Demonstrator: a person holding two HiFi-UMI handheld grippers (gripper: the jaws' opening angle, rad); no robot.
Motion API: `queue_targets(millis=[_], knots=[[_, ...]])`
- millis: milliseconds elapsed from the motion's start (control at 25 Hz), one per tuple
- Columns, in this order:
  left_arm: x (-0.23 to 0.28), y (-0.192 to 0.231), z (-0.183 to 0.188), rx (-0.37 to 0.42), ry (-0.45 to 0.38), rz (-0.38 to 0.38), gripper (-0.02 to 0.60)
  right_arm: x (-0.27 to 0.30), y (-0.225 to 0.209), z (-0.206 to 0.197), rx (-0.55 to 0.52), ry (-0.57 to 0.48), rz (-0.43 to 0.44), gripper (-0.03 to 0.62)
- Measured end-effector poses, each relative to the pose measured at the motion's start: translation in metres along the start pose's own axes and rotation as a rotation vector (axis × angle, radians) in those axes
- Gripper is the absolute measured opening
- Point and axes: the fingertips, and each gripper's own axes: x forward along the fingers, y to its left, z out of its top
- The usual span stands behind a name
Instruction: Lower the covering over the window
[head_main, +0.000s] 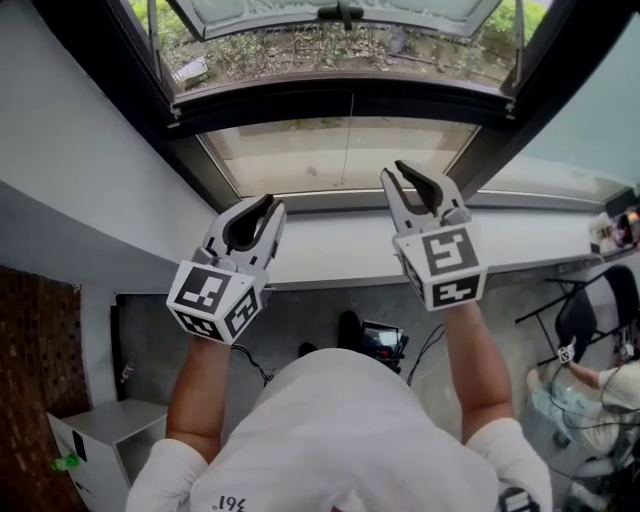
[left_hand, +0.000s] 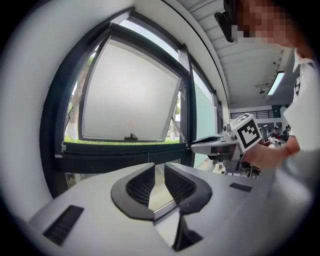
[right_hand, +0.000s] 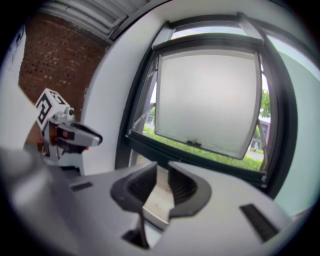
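Person stood at the window (head_main: 340, 100), both arms raised toward it, one tool in each hand. Left gripper (head_main: 270, 203) was on the left and right gripper (head_main: 393, 170) on the right, well apart, both tips reaching past the white sill (head_main: 330, 240) toward the lower pane (head_main: 300, 155).

Left gripper: jaws a narrow gap apart, nothing between them, only the pane seen through the gap. Right gripper: also slightly apart, gap a bit wider, empty too. Neither touched the frame or glass that I could see.

The upper sash (head_main: 340, 20) was swung outward and open, with greenery beyond it. The covering itself wasn't visible in any view. No blind or shade lay over the glass, so it was likely rolled or gathered up above the frame, out of shot.

A thin cord (head_main: 347, 140) hung down the middle of the lower pane, between the two tools and far of both. It was probably the pull for the covering.

Likely reason for the pose: hands were up and jaws part-open as an approach, ready to pinch the cord or a bottom rail. Lowering not started. The cord looked thin, so jaws would have to line up squarely on it.
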Motion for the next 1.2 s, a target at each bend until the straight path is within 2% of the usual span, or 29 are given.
queue_targets(millis=[200,440,840,1200], knots=[[-0.031,-0.013,-0.021,-0.077,0.004,-0.027,0.064,-0.022,0.037,-0.007,0.061,-0.01,0.0,0.078],[-0.062,-0.03,-0.043,-0.121,0.022,-0.057,0.058,-0.047,0.069,-0.019,0.061,0.003,-0.01,0.077],[-0.094,-0.05,-0.059,-0.146,0.031,-0.089,0.054,-0.082,0.089,-0.038,0.187,0.019,-0.015,0.071],[-0.101,-0.058,-0.067,-0.136,0.055,-0.049,0.052,-0.098,0.097,-0.062,0.234,0.051,0.029,0.061]])
